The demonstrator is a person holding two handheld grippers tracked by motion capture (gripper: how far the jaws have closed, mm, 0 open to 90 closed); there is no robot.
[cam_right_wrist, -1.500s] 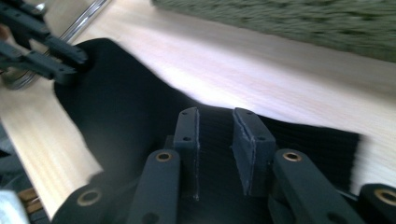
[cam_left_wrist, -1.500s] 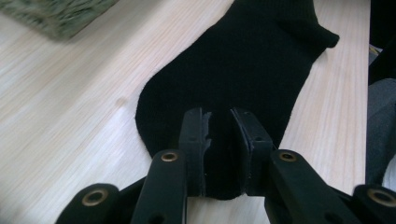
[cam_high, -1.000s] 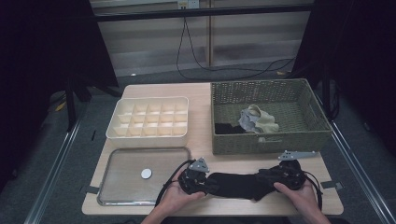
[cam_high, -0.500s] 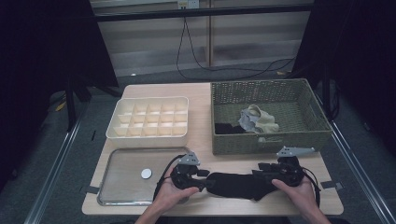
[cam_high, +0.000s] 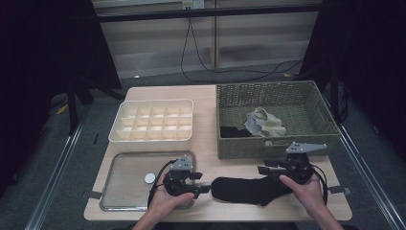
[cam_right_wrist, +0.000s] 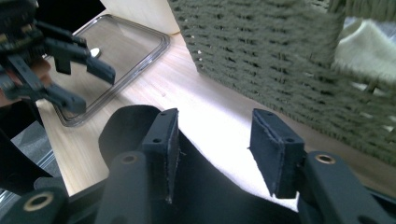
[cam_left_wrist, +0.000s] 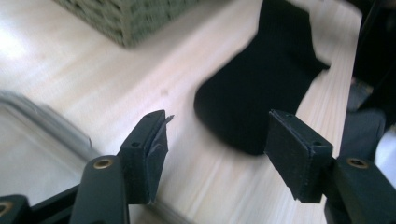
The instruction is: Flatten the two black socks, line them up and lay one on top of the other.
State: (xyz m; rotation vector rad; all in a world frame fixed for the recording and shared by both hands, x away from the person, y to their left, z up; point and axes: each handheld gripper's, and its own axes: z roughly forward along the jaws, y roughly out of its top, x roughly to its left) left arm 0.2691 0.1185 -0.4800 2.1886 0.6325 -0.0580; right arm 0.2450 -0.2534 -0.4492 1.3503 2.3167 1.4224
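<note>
High view, lower middle, left gripper [cam_high: 205,182] jaws just parted, clear of black sock [cam_high: 249,189], right gripper [cam_high: 265,171] parted, seemingly released.

One black sock [cam_high: 249,189], one basket [cam_high: 230,143], one divided organizer [cam_high: 125,137], one tray [cam_high: 125,168].

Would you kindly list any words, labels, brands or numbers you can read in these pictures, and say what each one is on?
None can be read.
The small pale tag on the front wall of the woven basket: too small and blurred to read.
The black sock, divided box and metal tray show no print.
</note>
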